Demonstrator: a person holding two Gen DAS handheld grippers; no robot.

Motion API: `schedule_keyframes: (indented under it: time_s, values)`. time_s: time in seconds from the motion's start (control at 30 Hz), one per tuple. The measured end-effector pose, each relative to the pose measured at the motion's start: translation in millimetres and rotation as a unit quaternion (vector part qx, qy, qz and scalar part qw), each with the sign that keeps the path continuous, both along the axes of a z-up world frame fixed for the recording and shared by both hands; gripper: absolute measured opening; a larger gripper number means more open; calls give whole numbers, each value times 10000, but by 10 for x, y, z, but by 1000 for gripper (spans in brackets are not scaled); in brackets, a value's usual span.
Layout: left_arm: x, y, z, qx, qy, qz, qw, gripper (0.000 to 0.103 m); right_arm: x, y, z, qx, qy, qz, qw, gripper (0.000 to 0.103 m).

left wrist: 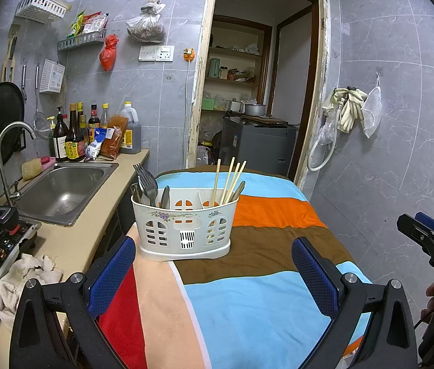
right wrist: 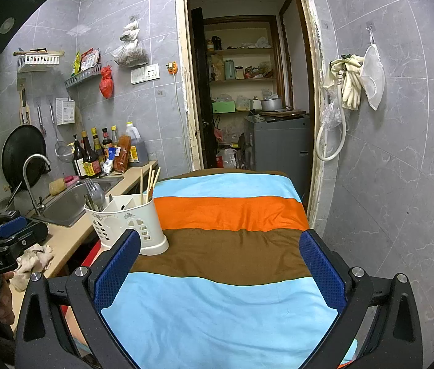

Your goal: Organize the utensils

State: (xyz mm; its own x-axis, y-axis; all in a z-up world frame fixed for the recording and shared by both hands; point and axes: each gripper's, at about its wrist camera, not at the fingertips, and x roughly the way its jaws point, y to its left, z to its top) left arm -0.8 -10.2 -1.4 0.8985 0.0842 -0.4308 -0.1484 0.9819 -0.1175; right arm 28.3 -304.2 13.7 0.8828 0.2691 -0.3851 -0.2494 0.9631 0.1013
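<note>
Jaws of left gripper (left wrist: 213,272) and right gripper (right wrist: 221,269) stand wide and empty; advise sorting inside the caddy (left wrist: 184,224), centre frame, gripping chopsticks (left wrist: 227,181) high on their shafts.

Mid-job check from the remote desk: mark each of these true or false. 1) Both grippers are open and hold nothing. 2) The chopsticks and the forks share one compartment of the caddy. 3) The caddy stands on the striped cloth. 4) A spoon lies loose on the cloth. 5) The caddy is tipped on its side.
1) True: the left gripper and the right gripper both stand open and empty.
2) False: the chopsticks stand in the right compartment of the caddy, the forks at its left end.
3) True: it stands on the striped cloth, near the sink.
4) False: no loose utensil shows on the cloth.
5) False: it stands upright.
</note>
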Motion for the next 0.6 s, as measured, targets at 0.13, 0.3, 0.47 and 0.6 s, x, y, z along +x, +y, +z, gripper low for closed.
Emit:
schedule_keyframes:
  time_s: [0.13, 0.3, 0.47, 0.6]
  values:
    - [1, 2, -1, 1, 2, 0, 10000, 102, 16, 8, 4, 0, 2, -2, 10000, 101]
    - [1, 7, -1, 2, 0, 0, 10000, 102, 4, 6, 3, 0, -1, 4, 10000, 101]
    - [2, 17, -2, 1, 0, -5, 10000, 102, 7, 16, 7, -1, 2, -6, 10000, 101]
    - [1, 21, -3, 0, 1, -5, 10000, 102, 2, 16, 7, 0, 0, -5, 10000, 101]
